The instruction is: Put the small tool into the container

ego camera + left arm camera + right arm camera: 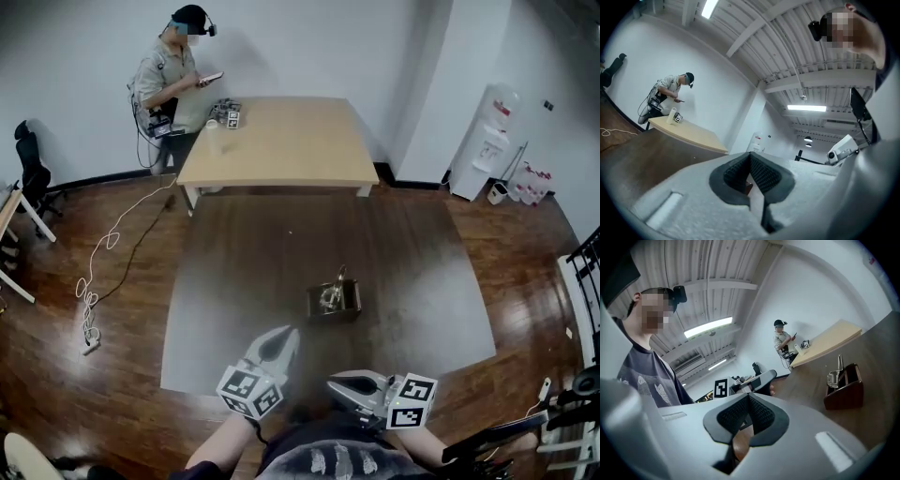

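Down on the grey mat (234, 281) spread over the wooden floor, the brown container (335, 304) stands with the small tool (332, 292) inside it, a metal piece whose top pokes above the rim; close to the person's body, apart from the container, the left claw (280, 337) has its pads pressed together on nothing; just beside it the right claw (335, 386), pointing leftward, is likewise closed and empty

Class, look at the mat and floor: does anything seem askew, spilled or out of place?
Nothing spilled. The metal tool leans out above the brown container's rim, and a white cable snakes loose over the floor at left.
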Tool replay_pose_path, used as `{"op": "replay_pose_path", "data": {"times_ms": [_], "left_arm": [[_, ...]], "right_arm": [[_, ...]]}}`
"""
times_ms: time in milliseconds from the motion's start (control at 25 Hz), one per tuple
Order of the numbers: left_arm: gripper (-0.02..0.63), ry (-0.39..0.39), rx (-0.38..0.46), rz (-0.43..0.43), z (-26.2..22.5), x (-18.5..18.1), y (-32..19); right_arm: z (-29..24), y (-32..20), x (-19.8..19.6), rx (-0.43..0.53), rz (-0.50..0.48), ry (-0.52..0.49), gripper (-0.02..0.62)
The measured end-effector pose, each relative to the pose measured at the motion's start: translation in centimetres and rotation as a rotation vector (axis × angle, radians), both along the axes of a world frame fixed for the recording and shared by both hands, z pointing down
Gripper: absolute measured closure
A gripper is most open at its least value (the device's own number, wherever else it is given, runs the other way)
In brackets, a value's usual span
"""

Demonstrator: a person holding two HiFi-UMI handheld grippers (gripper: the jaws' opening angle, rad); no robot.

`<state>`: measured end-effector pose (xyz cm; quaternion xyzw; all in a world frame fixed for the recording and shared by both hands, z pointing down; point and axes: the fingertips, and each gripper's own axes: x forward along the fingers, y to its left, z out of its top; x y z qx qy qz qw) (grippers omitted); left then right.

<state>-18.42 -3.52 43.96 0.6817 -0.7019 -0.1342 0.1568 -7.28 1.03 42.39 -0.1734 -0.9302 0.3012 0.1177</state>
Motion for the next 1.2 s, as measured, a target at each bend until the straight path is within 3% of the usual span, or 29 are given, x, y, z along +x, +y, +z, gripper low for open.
{"op": "replay_pose_path", "data": {"times_ms": [200,400,640,840,1200], "left_arm": [[0.607,0.078,0.004,0.146,1.9,3.2,-1.9],[0.606,0.092,0.03,0.306,2.0,8.5,-5.2],[0.606,0.023,0.054,0.451,-0.3,13.6,-7.4],[0.606,-0.014,0.047,0.511,-1.6,16.9,-8.7],[0.606,-0.098,0.029,0.614,-2.7,27.7,-10.7]], "right_arm": [[-0.4,0.1,0.7,0.051,0.107,0.017,0.597],[-0.3,-2.5,4.3,0.056,0.267,0.023,0.597],[-1.6,-5.0,8.6,0.035,0.431,-0.041,0.597],[-2.3,-7.5,12.1,0.072,0.51,-0.069,0.597],[-2.6,-9.5,20.5,0.082,0.544,-0.146,0.597]]}}
